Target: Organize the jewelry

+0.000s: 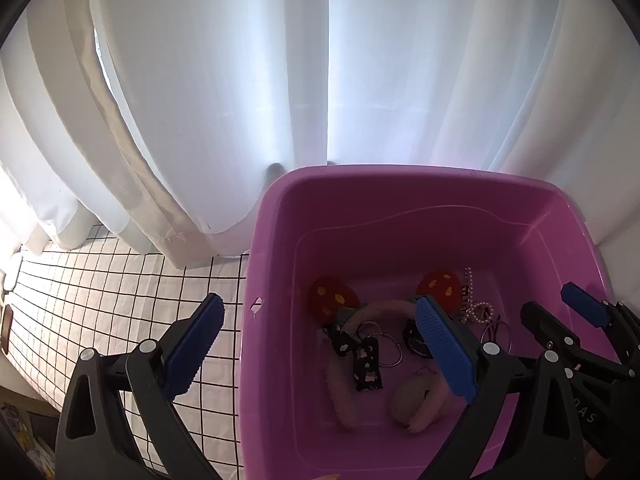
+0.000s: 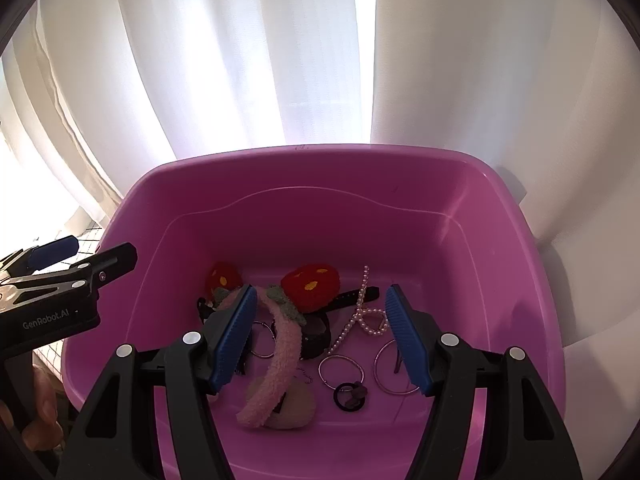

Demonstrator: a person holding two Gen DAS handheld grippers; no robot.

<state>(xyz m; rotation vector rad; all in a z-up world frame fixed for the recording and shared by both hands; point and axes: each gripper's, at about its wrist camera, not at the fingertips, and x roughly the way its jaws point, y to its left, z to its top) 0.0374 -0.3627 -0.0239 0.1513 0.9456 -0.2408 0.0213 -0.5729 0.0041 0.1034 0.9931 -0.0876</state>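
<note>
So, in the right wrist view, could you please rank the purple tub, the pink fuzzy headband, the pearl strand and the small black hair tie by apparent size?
1. Purple plastic tub
2. Pink fuzzy headband
3. White pearl strand
4. Small black hair tie

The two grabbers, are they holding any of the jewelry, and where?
Neither holds anything. The left gripper and the right gripper are both open above the pink tub, with the pearl string and fuzzy headband lying loose inside.

Each claw, left point(image 1: 320, 350) and right point(image 2: 322, 338), has black triangular plastic arms with cut-outs, silver round rivets and blue ribbed pads point(image 2: 408, 340); white "GenRobot.AI" lettering marks one body.
</note>
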